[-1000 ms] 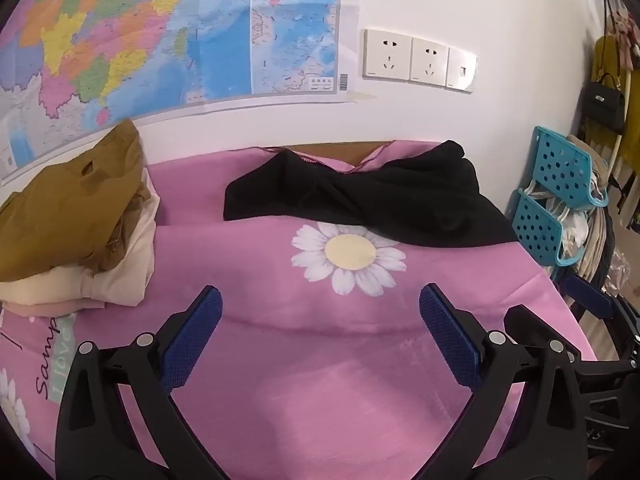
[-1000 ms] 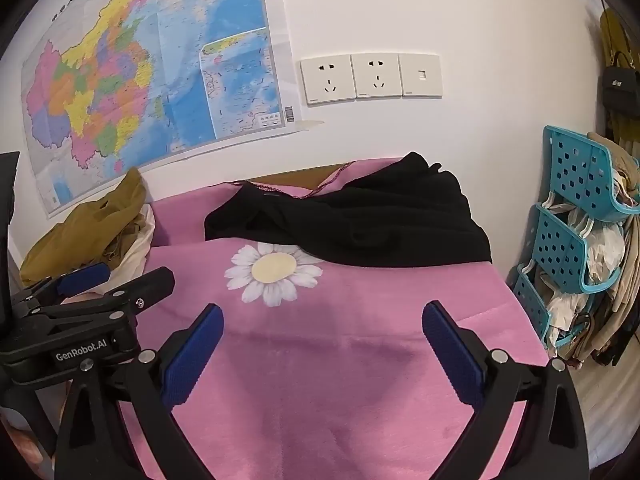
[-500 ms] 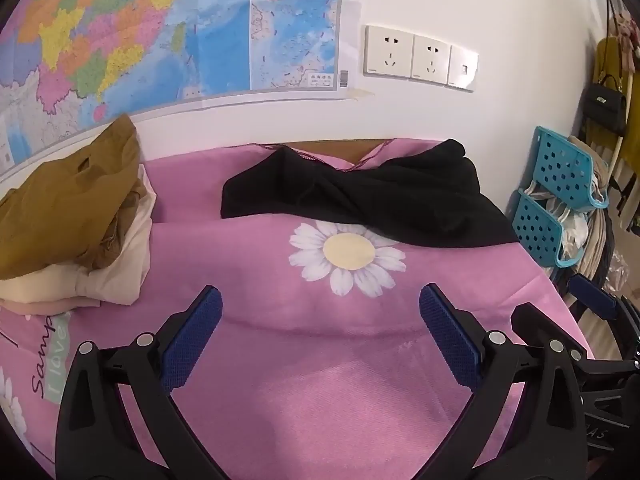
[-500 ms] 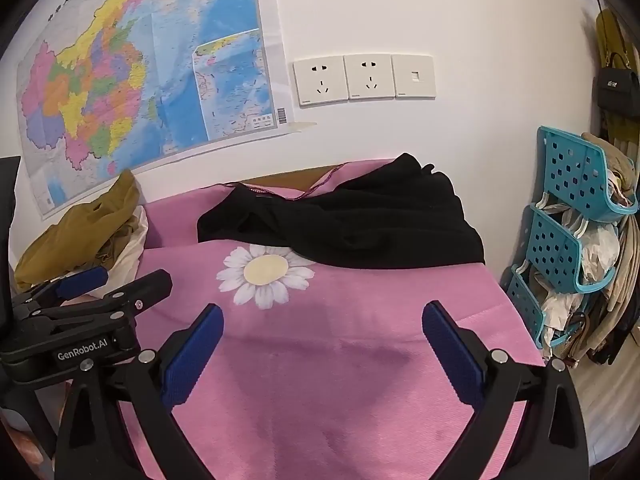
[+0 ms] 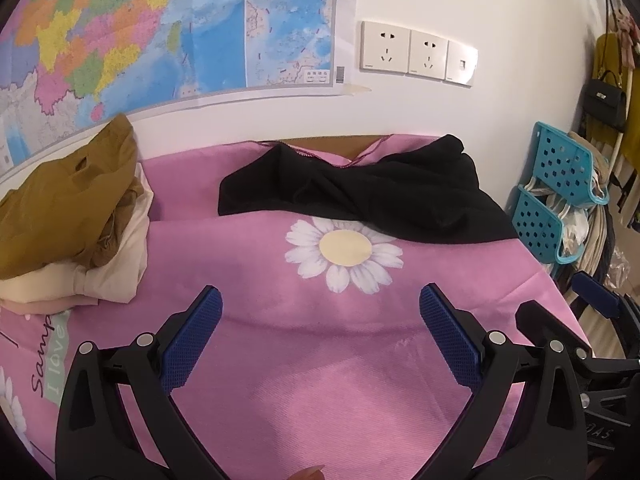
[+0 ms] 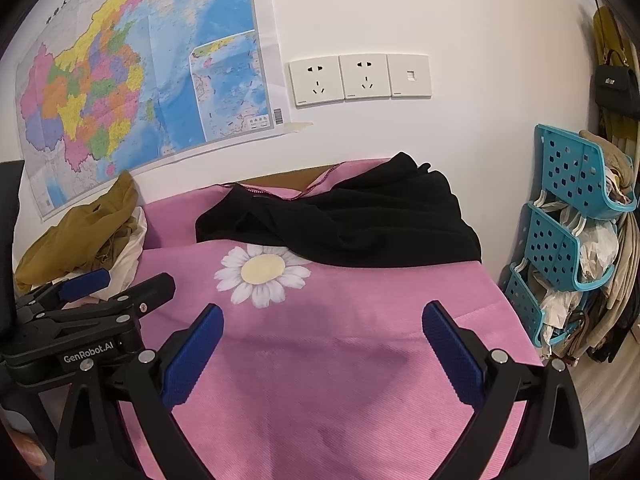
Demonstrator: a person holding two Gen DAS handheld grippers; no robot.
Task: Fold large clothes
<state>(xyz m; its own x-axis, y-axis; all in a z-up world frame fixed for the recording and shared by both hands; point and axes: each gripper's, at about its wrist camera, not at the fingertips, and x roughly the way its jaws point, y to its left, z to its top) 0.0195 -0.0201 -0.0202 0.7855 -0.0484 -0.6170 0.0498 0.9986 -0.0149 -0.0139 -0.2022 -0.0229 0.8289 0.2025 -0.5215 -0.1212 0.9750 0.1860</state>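
Note:
A crumpled black garment (image 5: 372, 196) lies at the far edge of the table, on a pink cloth with a daisy print (image 5: 344, 254); it also shows in the right wrist view (image 6: 360, 220). My left gripper (image 5: 320, 308) is open and empty, hovering over the pink cloth well short of the garment. My right gripper (image 6: 323, 316) is open and empty too, to the right of the left one, whose black body (image 6: 80, 320) shows at the left of the right wrist view.
A pile of mustard and cream clothes (image 5: 68, 216) sits at the far left of the table. A blue plastic rack (image 6: 568, 232) with bags stands right of the table. A map (image 5: 160, 28) and wall sockets (image 5: 416, 54) are on the wall behind.
Both grippers have drifted slightly; the right wrist view shifted a little rightward and the garment sits slightly further left in it. Nothing was grasped.

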